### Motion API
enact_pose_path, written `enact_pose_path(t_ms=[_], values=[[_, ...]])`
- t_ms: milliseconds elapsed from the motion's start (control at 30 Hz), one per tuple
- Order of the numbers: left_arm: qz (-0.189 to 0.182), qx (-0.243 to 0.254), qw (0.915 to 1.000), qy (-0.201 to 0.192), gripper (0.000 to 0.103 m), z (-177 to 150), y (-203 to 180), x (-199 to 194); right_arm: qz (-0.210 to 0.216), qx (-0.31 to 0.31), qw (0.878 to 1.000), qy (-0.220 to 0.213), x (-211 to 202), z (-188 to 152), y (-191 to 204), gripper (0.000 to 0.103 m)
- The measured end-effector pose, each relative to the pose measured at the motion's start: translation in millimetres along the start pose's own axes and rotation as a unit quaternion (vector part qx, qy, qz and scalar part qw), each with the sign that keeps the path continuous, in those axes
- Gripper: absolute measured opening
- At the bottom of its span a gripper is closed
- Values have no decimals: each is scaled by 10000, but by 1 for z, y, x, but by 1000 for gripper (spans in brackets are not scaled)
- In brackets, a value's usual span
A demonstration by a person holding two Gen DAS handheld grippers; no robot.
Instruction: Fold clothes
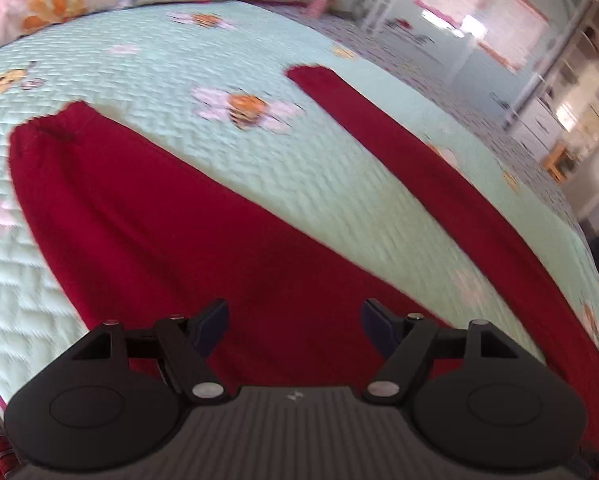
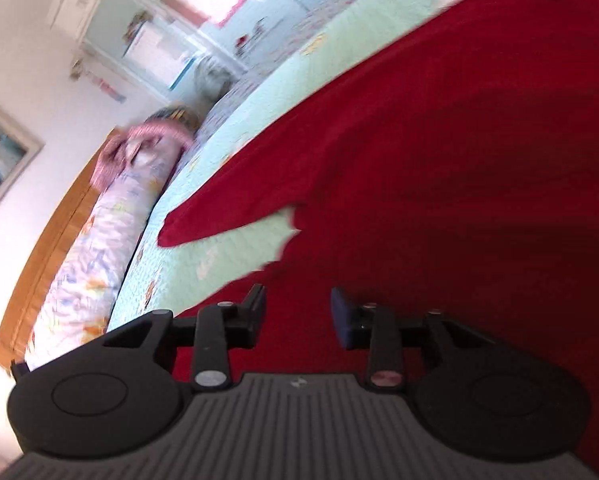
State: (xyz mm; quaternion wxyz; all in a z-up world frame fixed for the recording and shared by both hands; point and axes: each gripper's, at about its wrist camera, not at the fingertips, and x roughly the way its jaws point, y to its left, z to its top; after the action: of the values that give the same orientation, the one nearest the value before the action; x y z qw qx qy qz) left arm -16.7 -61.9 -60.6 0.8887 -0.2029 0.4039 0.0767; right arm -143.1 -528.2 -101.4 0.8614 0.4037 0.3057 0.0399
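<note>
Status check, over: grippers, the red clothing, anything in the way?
Left gripper open, empty. Right gripper open, empty. Red garment spread flat on the bedspread, unfolded. Nothing in the way.

Red garment (image 1: 171,216) flat on quilted bed (image 1: 299,184)

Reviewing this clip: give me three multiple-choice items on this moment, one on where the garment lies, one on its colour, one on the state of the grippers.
1. Where does the garment lie?
A. on the quilt of a bed
B. on a wooden floor
C. on a hanger

2. What colour is the garment?
A. navy
B. red
C. white

3. How do the left gripper and right gripper stand?
A. both shut on cloth
B. one open, one shut
C. both open

Answers:
1 A, the cloth spreads flat over the pale green bee-print quilt.
2 B, it is deep red in both views.
3 C, each pair of fingers stands apart with only cloth seen behind the gap.
</note>
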Motion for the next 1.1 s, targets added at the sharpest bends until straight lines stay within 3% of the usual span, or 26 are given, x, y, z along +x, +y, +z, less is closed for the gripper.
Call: enact_pose_path(t_ms=[200, 367, 400, 467, 533, 600, 733, 900, 1100], values=[[-17, 336, 9994, 71, 80, -20, -21, -3, -624, 663, 9936, -664, -70, 0, -63, 37], [-55, 483, 9987, 117, 80, -32, -33, -6, -641, 649, 9897, -1100, -104, 9, -82, 51], [-41, 509, 9986, 129, 80, -34, -35, -5, -701, 709, 9892, -1077, -103, 9, -90, 48], [62, 621, 9980, 128, 80, -37, -40, -4, -872, 831, 9873, -1036, -96, 10, -97, 34], [164, 707, 9973, 94, 80, -39, -46, -6, -1106, 610, 9870, -997, -88, 11, -90, 33], [187, 662, 9976, 54, 80, -40, -50, -8, -1242, 134, 9879, -924, -77, 16, -72, 35], [-182, 511, 9985, -105, 80, -38, -63, -16, -721, -292, 9950, -622, -44, 44, -50, 35], [-659, 372, 9966, -314, 80, -30, -86, -12, -197, -1098, 9937, -124, 42, 95, -5, 35], [-1011, -272, 9942, -261, 80, -14, -97, 19, 249, -1433, 9871, 675, 144, 144, 39, 35]])
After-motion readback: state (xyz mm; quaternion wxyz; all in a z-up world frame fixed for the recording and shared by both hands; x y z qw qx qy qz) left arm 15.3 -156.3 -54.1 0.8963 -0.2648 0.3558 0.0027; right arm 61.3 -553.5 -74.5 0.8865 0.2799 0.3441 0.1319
